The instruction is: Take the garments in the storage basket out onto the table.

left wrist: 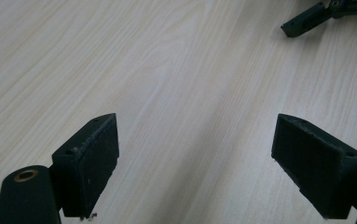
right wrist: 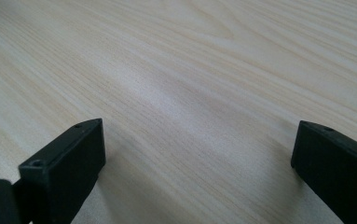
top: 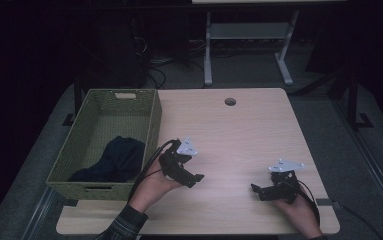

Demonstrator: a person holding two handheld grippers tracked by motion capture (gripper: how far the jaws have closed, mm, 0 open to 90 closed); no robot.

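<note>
A person sits at a pale wood-grain surface [top: 239, 130], holding a two-jaw gripper in each hand. The left gripper [top: 195, 179] hovers low over the surface just beside a green woven basket [top: 155, 120], its jaws spread wide with nothing between them; the left gripper view confirms bare wood in the gap. The right gripper [top: 257, 192] sits near the surface's right front, well apart from the basket, its jaws likewise spread and empty.

A dark cloth [top: 115, 160], crumpled, lies inside the basket toward its near end. It looks like the work's object, already resting in the basket.

If the cloth is to be handled next, the left gripper is the nearer one. A good approach would lift over the basket wall, come down on a raised fold, and close firmly, since soft cloth slips from a shallow pinch.
</note>
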